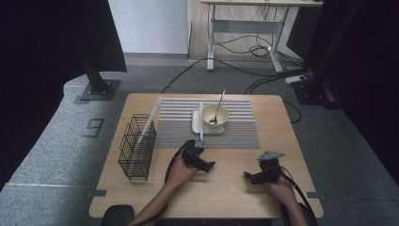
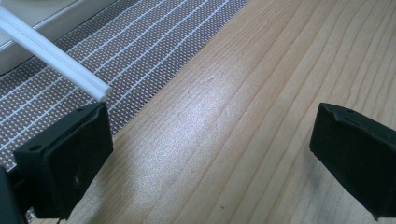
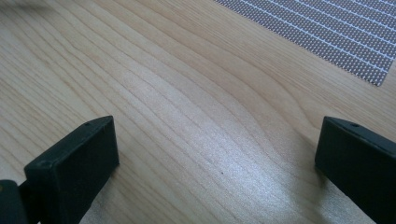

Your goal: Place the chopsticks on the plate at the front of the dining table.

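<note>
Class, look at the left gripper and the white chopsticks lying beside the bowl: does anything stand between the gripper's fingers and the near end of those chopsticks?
Nothing visible does. The left gripper is open over bare table, and the chopsticks' near end lies on the striped mat just beyond its left finger.

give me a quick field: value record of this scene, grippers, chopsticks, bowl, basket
left hand-held gripper: open, over bare wood by the mat's near edge
right hand-held gripper: open, holds nothing
white chopsticks: lie on the striped mat, tips near the left jaw, not gripped
bowl: on a white tray, spoon inside
wire basket: left on table, white stick leaning in it
</note>
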